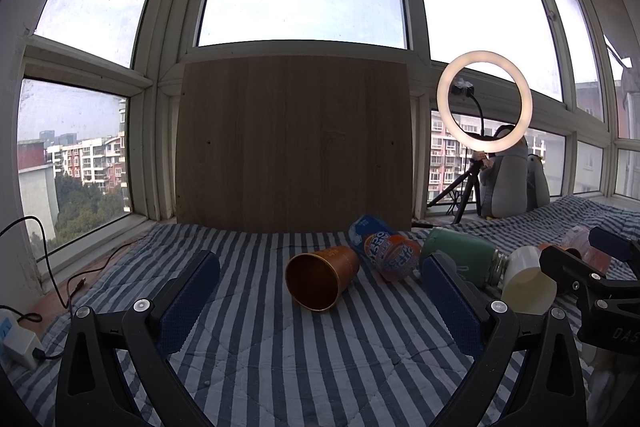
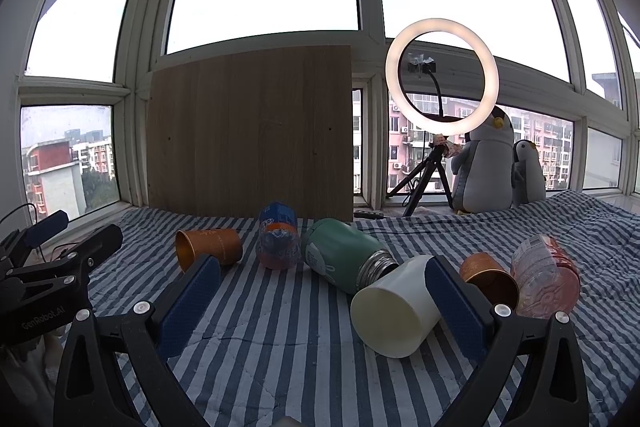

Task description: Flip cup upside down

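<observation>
Left gripper (image 1: pixel 320 303) jaws spread wide, nothing between them. Orange cup (image 1: pixel 323 275) lies on its side on the striped quilt (image 1: pixel 280 367), mouth toward the left wrist camera, centred ahead of the jaws, not touching them. Bare quilt on its left; on its right the orange soda bottle (image 1: pixel 386 253) sits just beside its base.

Right gripper (image 2: pixel 320 301) jaws also wide, empty. White cup (image 2: pixel 394 311) on its side against the right finger (image 2: pixel 456 307); green flask (image 2: pixel 340 255) neck touching it. 2nd orange cup (image 2: pixel 490 277) beyond that finger.

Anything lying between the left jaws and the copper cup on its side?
No. In the left wrist view only bare striped quilt separates the open left gripper from the copper cup.
</observation>
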`<state>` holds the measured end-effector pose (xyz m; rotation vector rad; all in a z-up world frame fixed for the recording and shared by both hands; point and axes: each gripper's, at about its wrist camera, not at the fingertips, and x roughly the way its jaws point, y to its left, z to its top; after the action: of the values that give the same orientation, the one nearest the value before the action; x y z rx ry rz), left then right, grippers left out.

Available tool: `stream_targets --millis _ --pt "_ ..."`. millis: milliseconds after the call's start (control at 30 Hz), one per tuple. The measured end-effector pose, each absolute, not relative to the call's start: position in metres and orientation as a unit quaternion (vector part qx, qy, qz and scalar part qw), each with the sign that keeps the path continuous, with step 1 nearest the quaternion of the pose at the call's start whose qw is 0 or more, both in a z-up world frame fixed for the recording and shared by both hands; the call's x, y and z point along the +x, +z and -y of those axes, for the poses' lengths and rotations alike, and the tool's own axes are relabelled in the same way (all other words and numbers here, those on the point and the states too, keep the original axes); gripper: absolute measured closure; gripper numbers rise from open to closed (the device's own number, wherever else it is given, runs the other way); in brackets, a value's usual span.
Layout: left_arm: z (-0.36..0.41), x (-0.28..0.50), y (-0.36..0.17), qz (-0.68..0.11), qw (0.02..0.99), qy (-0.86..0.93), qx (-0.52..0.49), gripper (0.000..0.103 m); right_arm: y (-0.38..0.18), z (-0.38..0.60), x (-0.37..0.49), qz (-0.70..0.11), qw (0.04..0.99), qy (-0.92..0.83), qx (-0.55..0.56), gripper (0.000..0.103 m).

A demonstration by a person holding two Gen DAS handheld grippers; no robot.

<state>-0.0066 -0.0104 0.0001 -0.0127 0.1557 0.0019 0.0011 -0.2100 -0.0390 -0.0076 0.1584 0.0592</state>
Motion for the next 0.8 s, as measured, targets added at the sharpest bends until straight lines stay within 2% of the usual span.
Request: stream_targets --millis 800 --pt "0.0092 -0.0086 0.0015 -0.073 0.997 0.001 -0.006 0.0 -0.0402 0.2092 0.0007 -0.077 0.997 0.029 -0.005 0.002"
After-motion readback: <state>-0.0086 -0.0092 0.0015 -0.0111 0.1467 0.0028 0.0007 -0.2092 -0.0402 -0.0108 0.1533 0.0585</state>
